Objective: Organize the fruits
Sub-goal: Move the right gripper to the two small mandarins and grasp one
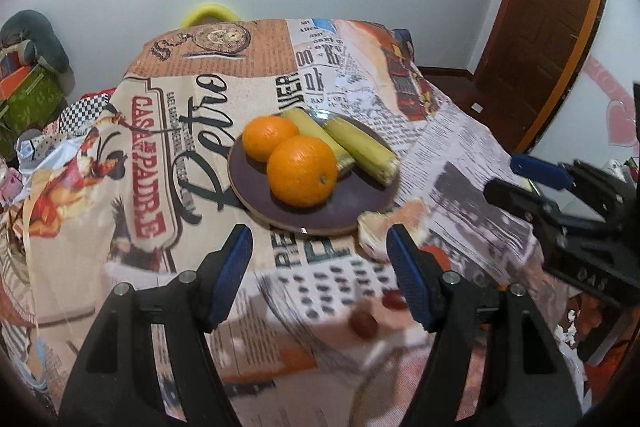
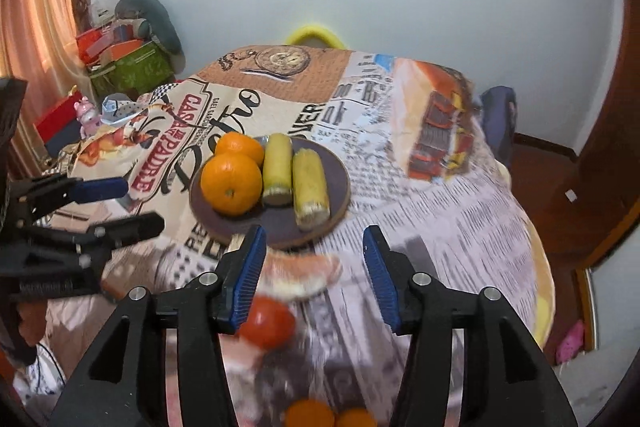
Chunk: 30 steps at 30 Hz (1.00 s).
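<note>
A dark round plate point(image 1: 360, 203) point(image 2: 340, 183) sits mid-table with two oranges point(image 1: 302, 171) point(image 2: 231, 183) and two yellow-green corn cobs point(image 1: 360, 151) point(image 2: 310, 187) on it. My left gripper point(image 1: 320, 267) is open and empty, hovering just in front of the plate. My right gripper point(image 2: 314, 267) is open and empty, in front of the plate. A red tomato point(image 2: 267, 323) lies by its left finger. Two small orange fruits point(image 2: 310, 413) lie at the near edge. Two dark grapes point(image 1: 363, 323) lie near the left gripper's right finger.
The table wears a newspaper-print cloth point(image 1: 460, 155) point(image 2: 440, 207). A printed bread picture point(image 2: 300, 275) lies in front of the plate. Boxes and clutter point(image 2: 128, 63) stand at the far left, a wooden door point(image 1: 552, 27) at the right. The other gripper shows in each view point(image 1: 568, 203) point(image 2: 80, 227).
</note>
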### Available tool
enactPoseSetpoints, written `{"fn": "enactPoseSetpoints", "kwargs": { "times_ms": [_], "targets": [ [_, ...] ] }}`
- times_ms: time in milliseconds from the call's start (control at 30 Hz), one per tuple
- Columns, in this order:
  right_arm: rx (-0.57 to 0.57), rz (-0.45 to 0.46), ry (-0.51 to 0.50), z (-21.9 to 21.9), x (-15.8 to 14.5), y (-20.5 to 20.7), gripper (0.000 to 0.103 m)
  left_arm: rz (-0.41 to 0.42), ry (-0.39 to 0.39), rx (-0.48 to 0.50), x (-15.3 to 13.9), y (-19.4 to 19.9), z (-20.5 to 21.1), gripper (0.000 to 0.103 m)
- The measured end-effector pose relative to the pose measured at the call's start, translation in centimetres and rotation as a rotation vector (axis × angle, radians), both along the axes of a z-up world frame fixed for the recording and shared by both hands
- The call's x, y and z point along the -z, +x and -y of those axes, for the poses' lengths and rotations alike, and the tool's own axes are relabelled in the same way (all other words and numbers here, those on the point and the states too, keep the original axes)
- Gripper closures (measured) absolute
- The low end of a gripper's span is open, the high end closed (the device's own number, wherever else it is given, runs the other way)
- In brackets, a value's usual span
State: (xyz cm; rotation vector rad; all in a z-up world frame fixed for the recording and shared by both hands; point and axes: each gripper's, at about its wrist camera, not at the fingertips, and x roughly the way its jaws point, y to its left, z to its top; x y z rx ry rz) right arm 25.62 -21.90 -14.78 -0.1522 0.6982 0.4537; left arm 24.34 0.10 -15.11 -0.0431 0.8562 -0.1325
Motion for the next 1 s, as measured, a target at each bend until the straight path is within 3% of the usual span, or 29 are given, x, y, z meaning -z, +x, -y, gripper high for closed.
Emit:
{"fn": "enactPoseSetpoints", "kwargs": {
  "times_ms": [400,733,833,1000],
  "targets": [
    [0.119,-0.103,0.024,5.2,3.3,-4.4,0.053,-0.075,-0.022,0.060,2.3,-4.5,2.8,0.031],
    [0.140,-0.223,0.038,9.3,6.1,-4.4,0.053,-0.098,0.002,0.099,3.8,-3.5,5.9,0.032],
    [0.118,-0.251,0.048,9.3,7.0,-4.5,0.054,-0.106,0.013,0.112,4.3,-2.9,6.7,0.041],
    [0.082,-0.299,0.051,8.3,8.8,-4.5,0.056,-0.130,0.039,0.121,5.3,-1.5,7.9,0.042]
  ]
}}
